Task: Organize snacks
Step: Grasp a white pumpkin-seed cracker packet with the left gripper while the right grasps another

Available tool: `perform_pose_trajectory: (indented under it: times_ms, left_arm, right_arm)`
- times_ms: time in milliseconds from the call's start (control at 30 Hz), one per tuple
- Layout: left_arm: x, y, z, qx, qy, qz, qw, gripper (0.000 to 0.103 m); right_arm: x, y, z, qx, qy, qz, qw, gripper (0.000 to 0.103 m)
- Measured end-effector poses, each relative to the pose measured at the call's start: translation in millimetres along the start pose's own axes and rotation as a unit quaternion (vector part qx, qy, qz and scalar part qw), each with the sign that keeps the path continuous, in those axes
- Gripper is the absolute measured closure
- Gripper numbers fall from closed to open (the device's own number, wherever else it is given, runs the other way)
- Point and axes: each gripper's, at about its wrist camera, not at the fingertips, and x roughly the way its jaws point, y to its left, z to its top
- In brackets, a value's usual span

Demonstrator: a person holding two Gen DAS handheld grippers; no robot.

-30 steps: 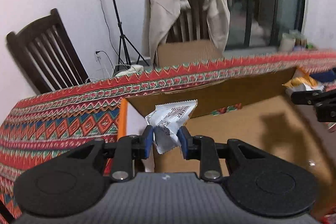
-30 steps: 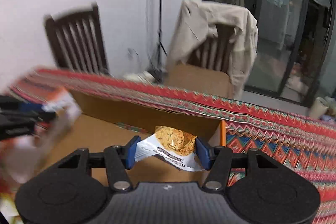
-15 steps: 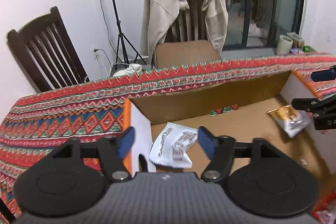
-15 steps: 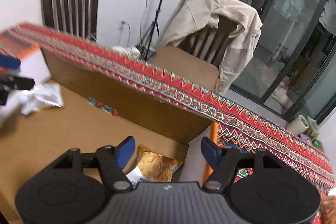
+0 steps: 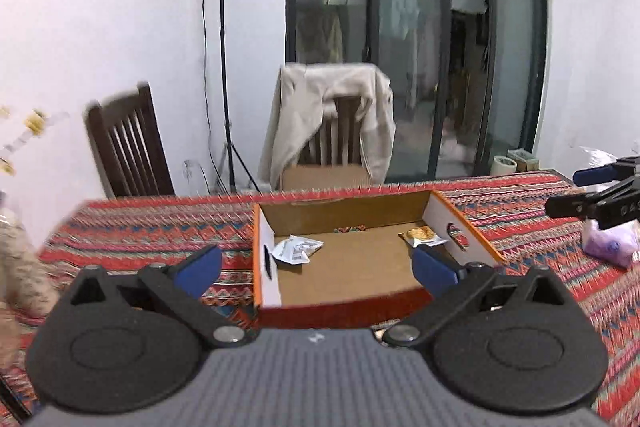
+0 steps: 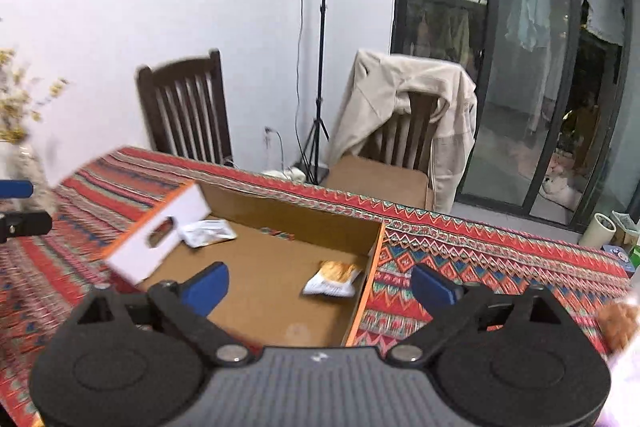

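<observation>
An open cardboard box [image 5: 344, 303] with white and orange sides sits on the patterned tablecloth; it also shows in the right wrist view [image 6: 368, 275]. A white snack packet [image 5: 296, 250] lies at its left end, also seen in the right wrist view [image 6: 206, 231]. An orange-and-white cracker packet [image 5: 422, 235] lies at its right end, also in the right wrist view [image 6: 334, 278]. My left gripper [image 5: 316, 269] is open and empty, pulled back above the box's near side. My right gripper [image 6: 320, 285] is open and empty above the box's right end.
A red patterned tablecloth [image 5: 152, 231] covers the table. A purple bag [image 5: 610, 243] lies to the right of the box. Two wooden chairs [image 5: 128, 143] stand behind the table, one draped with a beige jacket [image 5: 332, 107]. A tripod [image 6: 318, 87] stands by the wall.
Both grippers opened and let their packets drop into the box, white one at the left end, cracker one at the right. Both then pulled back and up, away from the box.
</observation>
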Motion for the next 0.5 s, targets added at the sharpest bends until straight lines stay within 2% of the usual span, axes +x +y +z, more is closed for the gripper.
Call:
perform_pose_trajectory:
  times_ms: [167,300,400,500]
  left_arm:
    - [-79,-21,-46,0.015,-0.062,0.024,0.9977,0.0]
    - [-127,-36,-89,0.006,-0.07,0.041,0.9967,0.0]
    - [-157,-45,-129,-0.007,-0.07,0.056,0.996,0.0]
    - [-185,-50,-170,-0.019,-0.054,0.047,0.9973,0.0]
  right_arm:
    - [-84,28,-53,0.001,-0.043,0.014,0.999,0.0]
    - [-134,52,-107,0.011,-0.069,0.029,0.997,0.0]
    - [-163,70,-151,0.024,-0.081,0.025,0.996,0.0]
    - [-185,84,-192,0.033,-0.086,0.014,0.996,0.0]
